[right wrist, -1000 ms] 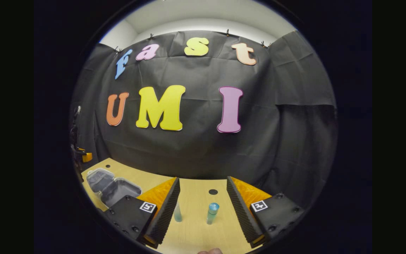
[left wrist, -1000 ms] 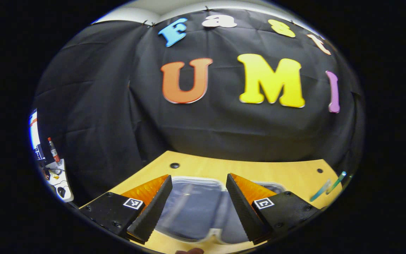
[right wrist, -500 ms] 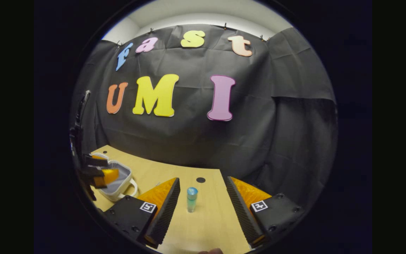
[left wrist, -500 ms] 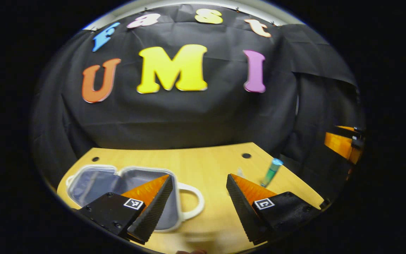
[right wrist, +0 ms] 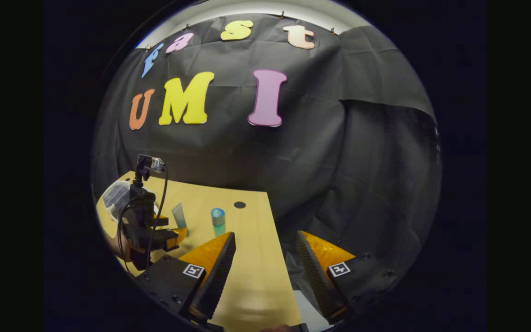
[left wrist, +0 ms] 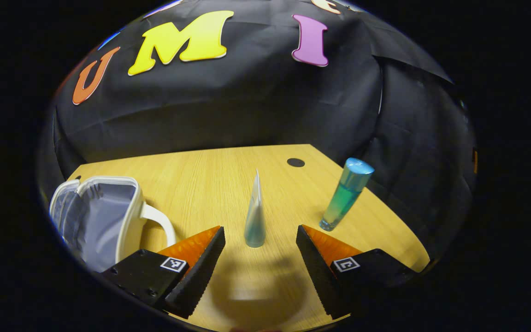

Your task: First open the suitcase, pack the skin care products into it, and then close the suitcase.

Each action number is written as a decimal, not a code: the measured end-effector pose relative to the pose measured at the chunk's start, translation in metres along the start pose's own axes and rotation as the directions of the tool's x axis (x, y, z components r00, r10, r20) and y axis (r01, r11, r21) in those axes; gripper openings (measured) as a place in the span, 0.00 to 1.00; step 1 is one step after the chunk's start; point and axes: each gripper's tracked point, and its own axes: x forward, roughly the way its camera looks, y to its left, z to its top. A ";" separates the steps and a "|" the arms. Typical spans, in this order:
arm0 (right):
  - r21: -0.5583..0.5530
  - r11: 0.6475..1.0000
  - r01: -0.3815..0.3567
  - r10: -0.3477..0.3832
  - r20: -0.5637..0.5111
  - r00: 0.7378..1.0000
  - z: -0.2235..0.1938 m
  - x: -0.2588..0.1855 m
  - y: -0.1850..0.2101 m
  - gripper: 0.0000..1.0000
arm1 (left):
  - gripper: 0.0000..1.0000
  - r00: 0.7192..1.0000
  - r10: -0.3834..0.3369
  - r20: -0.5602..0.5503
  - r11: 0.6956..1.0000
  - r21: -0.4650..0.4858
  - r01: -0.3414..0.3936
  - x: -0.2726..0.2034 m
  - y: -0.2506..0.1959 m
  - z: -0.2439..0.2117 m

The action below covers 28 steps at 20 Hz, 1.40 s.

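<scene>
Suitcase (left wrist: 95, 216), small, white-rimmed, grey-lined: open near table's (left wrist: 210, 175) left edge. Pale translucent squeeze tube (left wrist: 255, 216), upright mid-table, framed by spread, empty left gripper (left wrist: 260, 267); advance level, pinch low. Right gripper (right wrist: 265, 272) released over right edge.

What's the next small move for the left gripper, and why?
Probably ease the left gripper forward until the tube sits between its fingers, then close. The suitcase already lies open on the table; the tube stands upright just ahead of the open jaws and roughly centred between them, nearer than the bottle. The right gripper hangs open over the table's edge.
</scene>
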 end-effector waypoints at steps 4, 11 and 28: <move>0.021 1.000 -0.003 0.003 -0.033 0.999 -0.010 0.016 -0.007 0.79 | 0.96 0.999 0.023 -0.026 0.999 0.028 -0.022 0.033 0.004 -0.007; 0.028 0.995 -0.096 0.097 -0.027 0.995 -0.010 0.056 0.020 0.78 | 0.59 0.995 0.059 -0.082 0.998 0.026 -0.057 0.049 0.016 -0.020; 0.101 0.946 -0.307 0.316 -0.091 0.944 -0.070 0.180 0.145 0.78 | 0.39 0.993 0.112 -0.049 0.991 -0.066 -0.115 -0.091 0.071 0.045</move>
